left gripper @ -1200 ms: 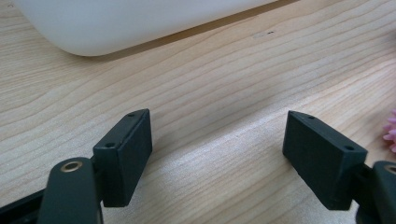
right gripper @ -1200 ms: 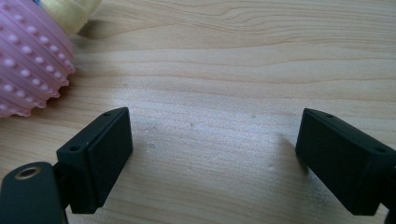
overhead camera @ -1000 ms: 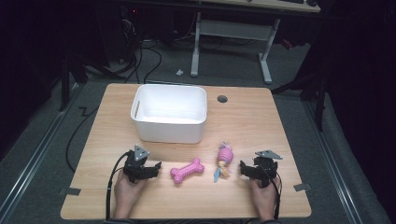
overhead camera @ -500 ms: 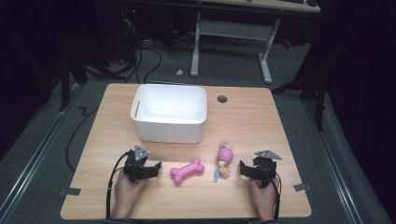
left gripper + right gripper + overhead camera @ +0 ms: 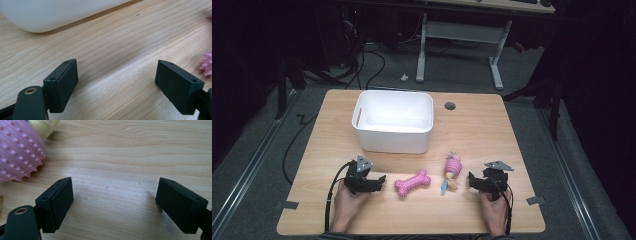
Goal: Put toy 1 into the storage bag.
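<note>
**Mia:** Where is the pink bone toy [image 5: 412, 181]?

**Ben:** It lies flat on the tabletop [image 5: 512, 130], near the front edge. It sits between the two hand-held grippers, closer to the left one. Nothing touches it.

**Mia:** What is next to it?

**Ben:** A pink bumpy ball toy [image 5: 452, 165] with a yellow and blue tail. It lies just to the right of the bone, close to it but apart.

**Mia:** What does the left hand-held gripper [image 5: 374, 182] do?

**Ben:** It rests low on the tabletop, just left of the bone, and points at it. Its jaws have just been opening and now stand wide apart. Only bare wood is between them. In the left gripper view a bit of the spiky pink bone peeks in at the right edge.

**Mia:** And the right hand-held gripper [image 5: 472, 180]?

**Ben:** It sits just right of the ball toy and points at it. Its jaws are wide apart too, with nothing in them. In the right gripper view the ball toy is at the top left, beside the jaw.

**Mia:** What is behind the toys?

**Ben:** A white plastic bin [image 5: 393, 142] stands farther back on the tabletop, well apart from the toys.
</note>
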Available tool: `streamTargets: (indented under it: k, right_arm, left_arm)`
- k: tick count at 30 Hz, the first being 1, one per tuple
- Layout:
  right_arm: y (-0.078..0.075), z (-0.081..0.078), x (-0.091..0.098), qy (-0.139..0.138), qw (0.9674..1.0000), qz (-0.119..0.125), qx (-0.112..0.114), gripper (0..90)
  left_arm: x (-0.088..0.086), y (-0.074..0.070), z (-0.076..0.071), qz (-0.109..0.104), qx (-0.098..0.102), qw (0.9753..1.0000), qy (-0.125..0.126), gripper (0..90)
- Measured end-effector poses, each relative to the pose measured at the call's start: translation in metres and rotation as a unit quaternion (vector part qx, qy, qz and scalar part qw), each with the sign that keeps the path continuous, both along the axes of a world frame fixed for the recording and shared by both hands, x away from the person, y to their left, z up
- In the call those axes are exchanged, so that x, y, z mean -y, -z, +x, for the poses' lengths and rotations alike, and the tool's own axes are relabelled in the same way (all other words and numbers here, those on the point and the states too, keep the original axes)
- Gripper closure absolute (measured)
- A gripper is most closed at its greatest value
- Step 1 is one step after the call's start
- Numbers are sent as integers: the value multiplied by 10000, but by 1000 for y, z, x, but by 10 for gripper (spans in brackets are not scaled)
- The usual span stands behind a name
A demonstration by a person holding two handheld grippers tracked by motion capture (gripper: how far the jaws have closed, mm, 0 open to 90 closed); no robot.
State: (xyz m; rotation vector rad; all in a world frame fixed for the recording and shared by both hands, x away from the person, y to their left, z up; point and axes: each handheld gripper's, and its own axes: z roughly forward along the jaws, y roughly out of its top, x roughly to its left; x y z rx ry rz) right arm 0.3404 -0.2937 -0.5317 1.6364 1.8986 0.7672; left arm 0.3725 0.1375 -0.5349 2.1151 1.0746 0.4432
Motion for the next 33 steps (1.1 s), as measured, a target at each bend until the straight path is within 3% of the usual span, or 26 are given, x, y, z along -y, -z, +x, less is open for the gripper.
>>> streamTargets:
  k: [7, 11, 33]
  right_arm:
    - [0, 0, 0, -26, 10000, -4, 6, 143]
    - [0, 0, 0, -39, 10000, -4, 4, 145]
    - [0, 0, -1, -64, 10000, -5, 9, 145]
  left_arm:
    - [-3, -3, -1, -22, -33, 10000, -15, 211]
    - [-7, -9, -3, -173, 17, 9998, -2, 229]
    - [-8, -44, -18, -311, 99, 9991, 254, 241]
